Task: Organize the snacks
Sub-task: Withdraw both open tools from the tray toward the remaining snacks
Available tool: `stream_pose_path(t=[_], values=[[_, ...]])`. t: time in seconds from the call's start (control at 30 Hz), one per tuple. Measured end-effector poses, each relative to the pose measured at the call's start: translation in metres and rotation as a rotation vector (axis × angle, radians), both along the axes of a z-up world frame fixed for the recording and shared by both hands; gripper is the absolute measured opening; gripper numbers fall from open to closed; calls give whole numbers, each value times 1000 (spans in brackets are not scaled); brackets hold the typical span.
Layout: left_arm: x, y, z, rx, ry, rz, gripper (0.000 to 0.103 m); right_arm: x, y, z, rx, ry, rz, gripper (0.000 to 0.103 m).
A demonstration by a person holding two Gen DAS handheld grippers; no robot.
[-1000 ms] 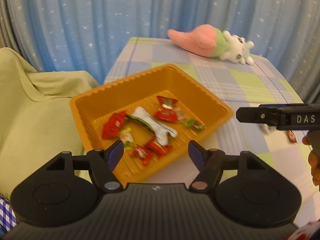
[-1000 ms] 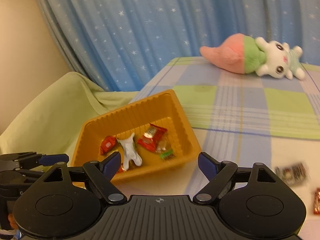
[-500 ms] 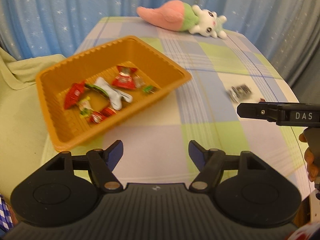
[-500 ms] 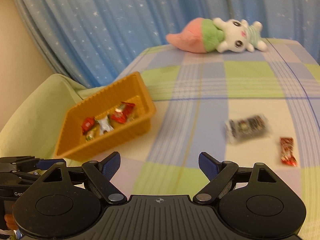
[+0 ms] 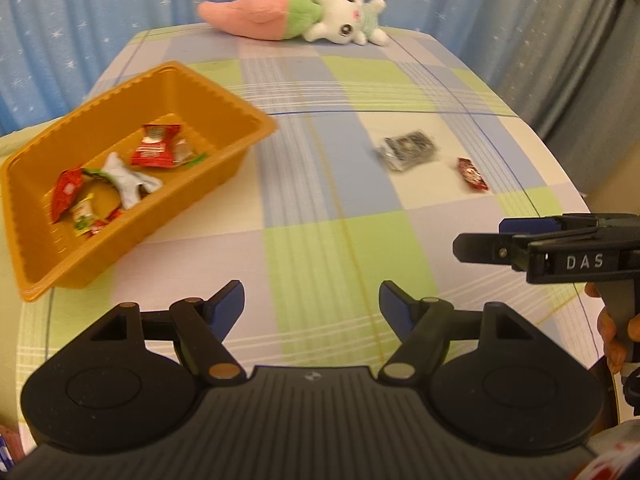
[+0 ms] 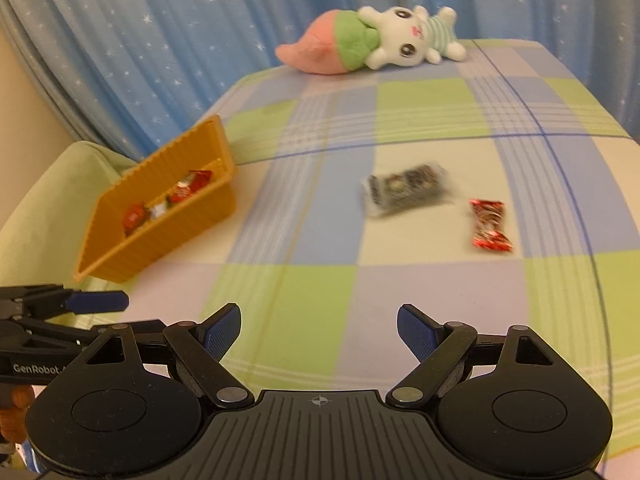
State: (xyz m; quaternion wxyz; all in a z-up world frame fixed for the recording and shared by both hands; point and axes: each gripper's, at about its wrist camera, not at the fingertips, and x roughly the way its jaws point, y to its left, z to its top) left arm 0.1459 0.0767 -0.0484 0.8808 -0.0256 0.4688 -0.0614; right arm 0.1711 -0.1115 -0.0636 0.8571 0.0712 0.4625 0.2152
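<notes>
An orange tray (image 5: pixel 244 110) (image 6: pixel 208 136) sits at the table's left and holds several wrapped snacks, among them a red packet (image 5: pixel 154 148) and a white one (image 5: pixel 128 178). A dark snack packet (image 5: pixel 408 151) (image 6: pixel 406 191) and a red wrapped candy (image 5: pixel 472 174) (image 6: pixel 489 225) lie loose on the checked cloth to the right. My left gripper (image 5: pixel 311 304) is open and empty above the table's near part. My right gripper (image 6: pixel 319 332) is open and empty, short of the loose snacks; it shows side-on in the left wrist view (image 5: pixel 520 236).
A pink, green and white plush toy (image 5: pixel 296 14) (image 6: pixel 372 42) lies at the table's far edge. A blue starred curtain (image 6: pixel 160 20) hangs behind. A pale green cushioned seat (image 6: pixel 48 200) stands left of the table. The table's right edge (image 5: pixel 560 168) drops off.
Both grippers have swung right, away from the tray; the tray has slid left in both views. The dark packet and red candy have come closer to the middle. Both stayed open.
</notes>
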Motion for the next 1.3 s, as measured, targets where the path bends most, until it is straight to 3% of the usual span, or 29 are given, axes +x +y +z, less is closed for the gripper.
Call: stream_pose_path(t=[0.63, 1.3], values=[[36, -77, -7, 16, -7, -123, 72, 6, -73, -10, -42, 54, -112, 85], [93, -103, -13, 23, -52, -129, 72, 61, -92, -16, -77, -2, -138, 85]])
